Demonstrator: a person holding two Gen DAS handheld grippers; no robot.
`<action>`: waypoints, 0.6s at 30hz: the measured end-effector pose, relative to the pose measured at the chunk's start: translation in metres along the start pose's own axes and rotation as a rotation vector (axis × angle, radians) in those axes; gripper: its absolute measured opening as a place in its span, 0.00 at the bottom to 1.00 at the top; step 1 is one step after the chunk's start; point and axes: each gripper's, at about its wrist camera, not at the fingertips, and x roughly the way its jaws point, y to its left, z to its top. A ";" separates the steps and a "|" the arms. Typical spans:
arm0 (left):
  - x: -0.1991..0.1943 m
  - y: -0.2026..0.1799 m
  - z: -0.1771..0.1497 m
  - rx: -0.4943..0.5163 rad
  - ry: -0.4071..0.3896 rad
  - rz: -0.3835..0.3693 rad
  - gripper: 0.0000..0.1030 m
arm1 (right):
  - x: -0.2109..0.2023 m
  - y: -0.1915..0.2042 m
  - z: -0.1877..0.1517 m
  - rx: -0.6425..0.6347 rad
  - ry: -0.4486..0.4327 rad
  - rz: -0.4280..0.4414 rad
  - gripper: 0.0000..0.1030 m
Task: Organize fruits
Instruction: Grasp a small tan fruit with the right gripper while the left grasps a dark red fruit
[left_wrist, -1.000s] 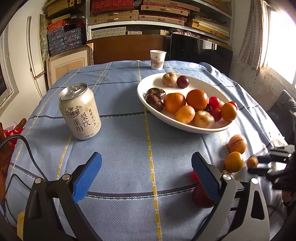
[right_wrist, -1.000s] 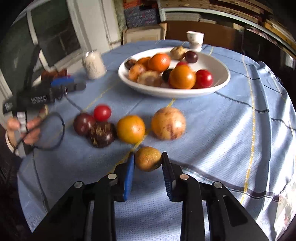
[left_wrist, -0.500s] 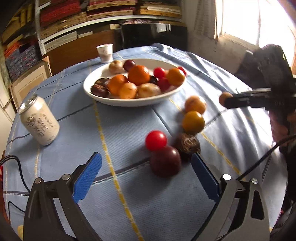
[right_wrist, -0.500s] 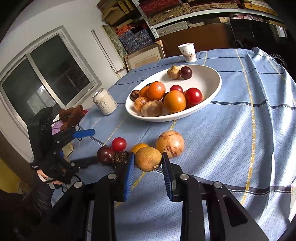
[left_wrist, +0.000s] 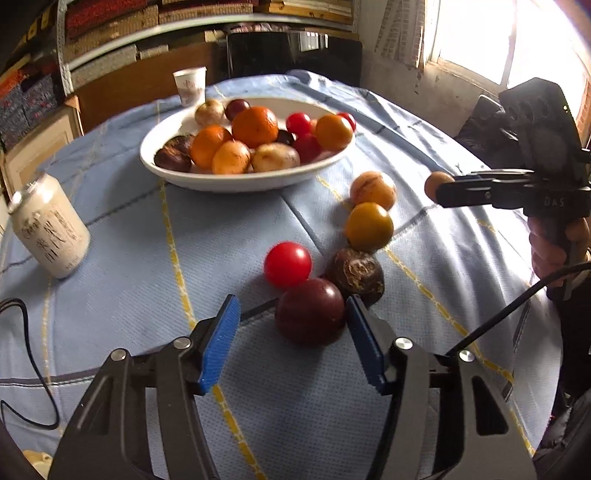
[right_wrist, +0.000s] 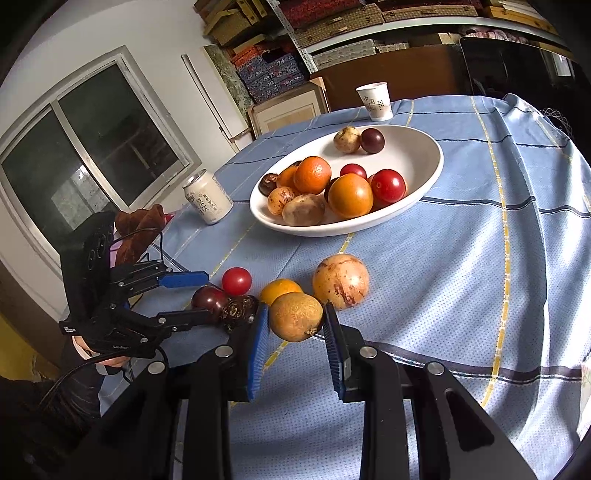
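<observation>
A white oval bowl (left_wrist: 192, 181) (right_wrist: 424, 173) holds several fruits. Loose on the blue cloth lie a dark purple plum (left_wrist: 310, 312) (right_wrist: 208, 298), a red tomato (left_wrist: 287, 264) (right_wrist: 236, 280), a wrinkled dark fruit (left_wrist: 354, 271) (right_wrist: 240, 308), a yellow-orange fruit (left_wrist: 368, 226) (right_wrist: 279, 288) and a speckled tan fruit (left_wrist: 373, 189) (right_wrist: 340, 280). My left gripper (left_wrist: 291, 339) (right_wrist: 184, 295) is open around the plum; its right pad is close to it. My right gripper (right_wrist: 295, 332) (left_wrist: 443, 186) is shut on a small brownish-orange fruit (right_wrist: 295, 316) (left_wrist: 435, 181), held above the cloth.
A drink can (left_wrist: 48, 229) (right_wrist: 207, 197) stands at the left. A paper cup (left_wrist: 190, 86) (right_wrist: 376, 100) stands behind the bowl. Shelves with boxes and a wooden cabinet lie beyond the table. A cable (left_wrist: 29, 354) trails at the left.
My left gripper has swung right and come down over the plum, its jaws narrower. My right gripper has lifted the small fruit off the cloth and holds it higher.
</observation>
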 end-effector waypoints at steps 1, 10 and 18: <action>0.002 0.000 0.000 -0.004 0.009 -0.006 0.57 | 0.000 0.000 0.000 -0.002 0.000 0.000 0.29; 0.004 0.000 -0.003 -0.018 0.023 -0.060 0.38 | 0.002 -0.002 0.000 0.003 0.003 -0.008 0.29; -0.001 0.001 -0.006 -0.037 0.018 -0.054 0.38 | 0.005 -0.002 0.000 0.002 0.012 0.000 0.29</action>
